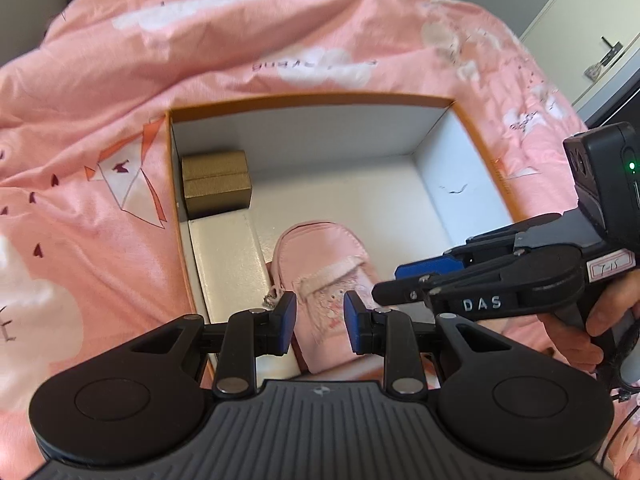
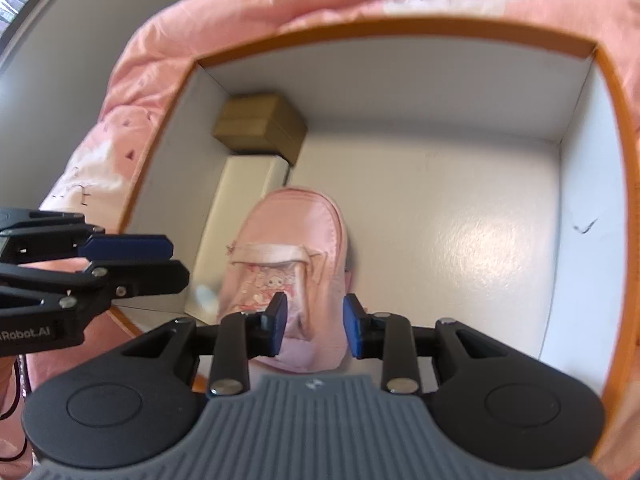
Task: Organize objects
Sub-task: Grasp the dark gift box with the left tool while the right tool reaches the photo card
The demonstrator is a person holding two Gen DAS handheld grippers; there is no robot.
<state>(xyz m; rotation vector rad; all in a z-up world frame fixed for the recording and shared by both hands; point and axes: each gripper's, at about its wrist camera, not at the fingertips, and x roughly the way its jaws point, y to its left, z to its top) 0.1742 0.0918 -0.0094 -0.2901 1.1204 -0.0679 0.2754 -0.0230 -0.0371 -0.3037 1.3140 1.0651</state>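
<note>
So both grippers are hanging over the big orange-edged box (image 1: 486, 148) that sits on a bed covered with a pink duvet (image 1: 240, 32). Inside the box, on its white floor, there's a small pink backpack (image 1: 328, 272) lying flat with its front pocket facing up, roughly in the middle but closer to the near side. Just to its left is a long cream box (image 1: 228, 264) running along the left wall, and behind that, tucked into the far left corner, a gold-brown box (image 1: 216, 184) touching the cream one.

The left gripper (image 1: 320, 326) has its jaws apart with nothing between the blue pads, and it's hovering right above the lower part of the backpack. Can't tell from this view if the pads touch the fabric.

The right gripper (image 2: 314, 326) is the same story in its own camera: jaws spread, nothing clamped, backpack (image 2: 288, 276) showing through the gap. From the left wrist view you see it coming in from the right side (image 1: 404, 280), a hand (image 1: 604, 320) wrapped round its handle. The cream box (image 2: 240, 208) and gold-brown box (image 2: 260, 124) show up in the right view too, a bit blurry.
</note>
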